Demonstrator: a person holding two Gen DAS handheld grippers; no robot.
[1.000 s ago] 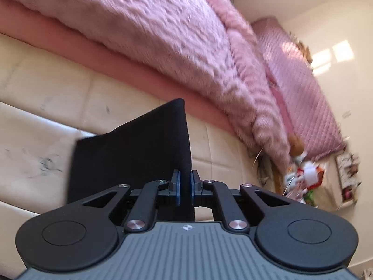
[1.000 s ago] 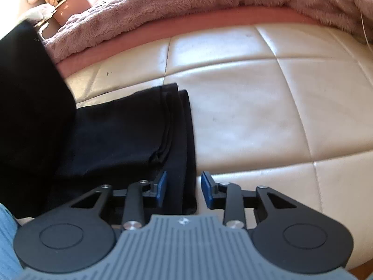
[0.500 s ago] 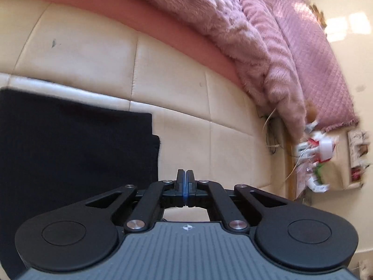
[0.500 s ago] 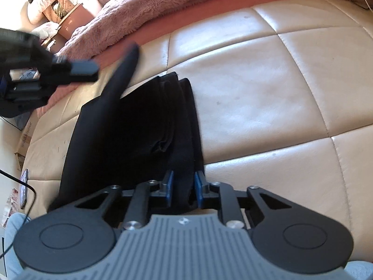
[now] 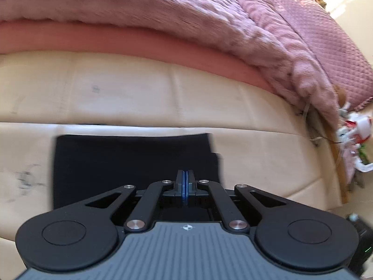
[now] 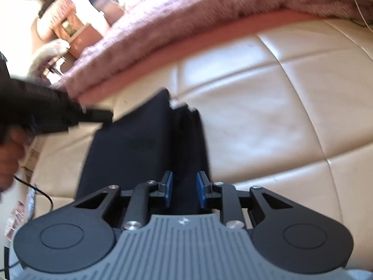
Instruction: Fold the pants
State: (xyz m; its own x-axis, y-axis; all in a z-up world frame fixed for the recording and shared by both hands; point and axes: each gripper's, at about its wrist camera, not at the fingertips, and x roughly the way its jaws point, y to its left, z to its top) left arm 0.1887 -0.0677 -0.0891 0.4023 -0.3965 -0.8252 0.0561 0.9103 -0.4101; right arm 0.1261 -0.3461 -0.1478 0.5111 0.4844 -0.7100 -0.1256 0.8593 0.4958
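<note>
While the left tongs (image 5: 185, 182) sit pinched fully together with nothing in them, I see the pants (image 5: 130, 158) lying flat just beyond and under their tips, a dark rectangle on the cream cushion (image 5: 116, 88), with the pink blanket (image 5: 139, 7) well past it. From the other camera those left tongs (image 6: 98, 116), gripped by a hand (image 6: 9, 154), hover off the far left corner of the pants (image 6: 130, 144), though the blur keeps me from telling whether they touch. Farther right, the right tongs (image 6: 184, 186) have just been opening: their jaws stand a little apart with the near right edge of the pants between them, and the pads seem to me to be off the cloth. I judge the fabric light, limp and thin, stacked in several layers along that right edge, so it should drape and slide easily on the smooth leather. I would pinch all layers together at a corner or along the folded edge, never mid-panel. I count one pair of pants, two tongs, one hand, one blanket.
</note>
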